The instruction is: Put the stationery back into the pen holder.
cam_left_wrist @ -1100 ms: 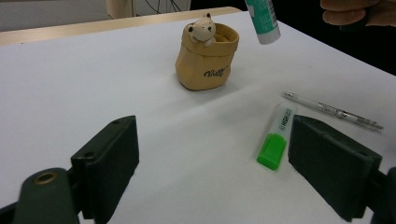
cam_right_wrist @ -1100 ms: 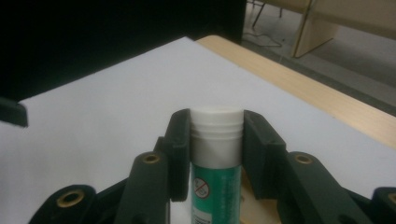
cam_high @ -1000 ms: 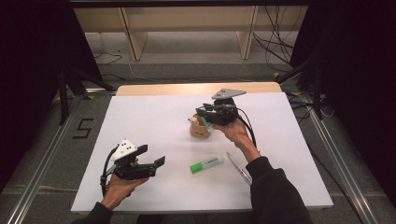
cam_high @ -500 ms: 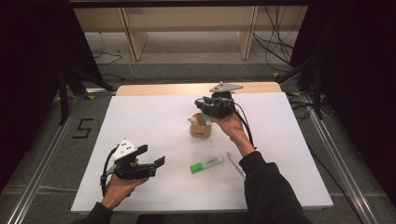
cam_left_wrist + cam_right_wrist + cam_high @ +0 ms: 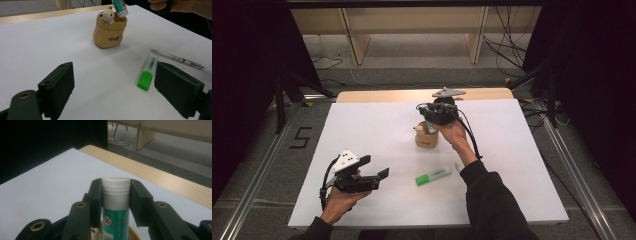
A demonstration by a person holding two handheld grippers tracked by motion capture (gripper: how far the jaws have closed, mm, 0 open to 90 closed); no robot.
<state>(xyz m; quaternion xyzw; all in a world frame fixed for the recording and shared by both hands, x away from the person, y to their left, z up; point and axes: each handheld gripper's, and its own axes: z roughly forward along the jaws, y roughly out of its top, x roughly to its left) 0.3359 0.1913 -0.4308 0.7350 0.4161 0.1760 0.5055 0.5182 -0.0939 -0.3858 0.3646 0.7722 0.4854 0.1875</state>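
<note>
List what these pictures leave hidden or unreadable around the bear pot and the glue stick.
- Green-and-white glue stick: lower end cut off by the right gripper view's bottom edge.
- Tan bear-shaped pot: interior hidden by its wall in the left gripper view.
- Clear pen: print too small to read.

Your white table top (image 5: 377,130) is lit bright and even from overhead, while the sides of the high view drop off to near black. Shadows stay soft, like the faint one beside the tan pot (image 5: 109,35). No real glare. In the right gripper view the glue stick (image 5: 115,202) looks slightly soft, and the background's a bit hazy.
</note>
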